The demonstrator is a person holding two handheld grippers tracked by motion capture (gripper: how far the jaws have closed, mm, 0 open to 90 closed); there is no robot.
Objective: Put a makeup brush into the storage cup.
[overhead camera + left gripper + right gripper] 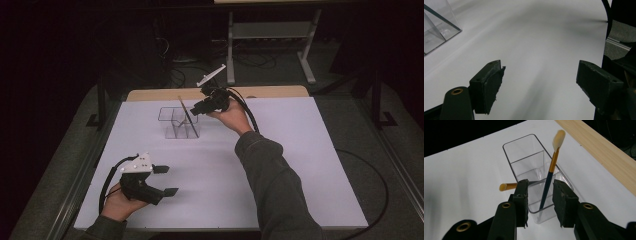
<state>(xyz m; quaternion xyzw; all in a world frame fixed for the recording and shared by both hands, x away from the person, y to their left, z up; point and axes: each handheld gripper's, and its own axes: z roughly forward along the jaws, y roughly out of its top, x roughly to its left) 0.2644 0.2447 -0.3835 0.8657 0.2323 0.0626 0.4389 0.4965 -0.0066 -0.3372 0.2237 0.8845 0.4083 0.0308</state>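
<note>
The person wears dark grey-green long sleeves. The left gripper (pixel 167 180) is black with a white three-cornered plate on top, and a black cable loops from it at the lower left of the frame. The right gripper (pixel 194 110) is black too, with a grey plate and a thick black cable. Brass-ringed screw holes mark the jaw arms.
</note>
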